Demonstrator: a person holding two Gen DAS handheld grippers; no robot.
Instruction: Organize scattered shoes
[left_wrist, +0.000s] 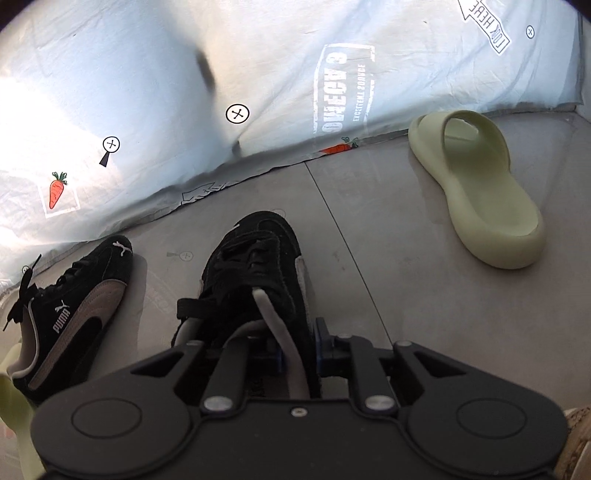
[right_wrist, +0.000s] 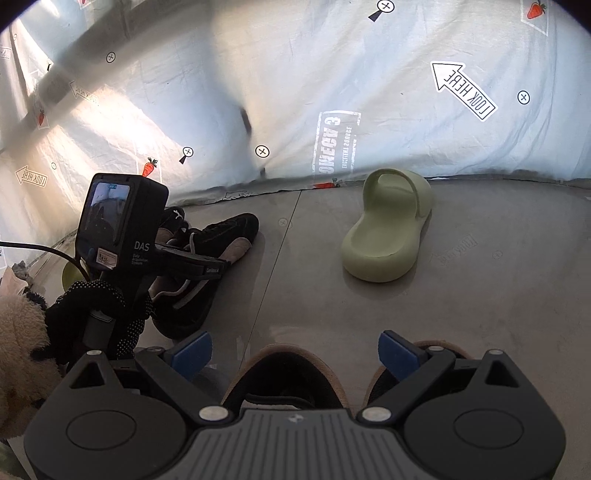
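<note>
On my left cam the left gripper (left_wrist: 297, 354) is pinched tight on the heel collar of a black suede lace-up sneaker (left_wrist: 255, 269), its blue pads either side of the grey-lined rim. That shoe sits on the grey floor (left_wrist: 424, 295), toe pointing to 12 o'clock toward the printed white sheet (left_wrist: 147, 92) hanging at the back. Its twin, a black suede sneaker w/ taupe side stripe and white logo (left_wrist: 74, 314), lies just beside it at 9 o'clock, toe angled to 1 o'clock. A pale green foam slide sandal (left_wrist: 480, 192) rests at 2 o'clock, well apart, strap end nearest the sheet.

On my right cam the right gripper (right_wrist: 295, 352) stands spread wide, nothing btwn the pads, hovering over a tan-edged dark shoe (right_wrist: 280, 373) at 6 o'clock. A gloved hand (right_wrist: 96, 314) holds the left rig at 9 o'clock.
</note>
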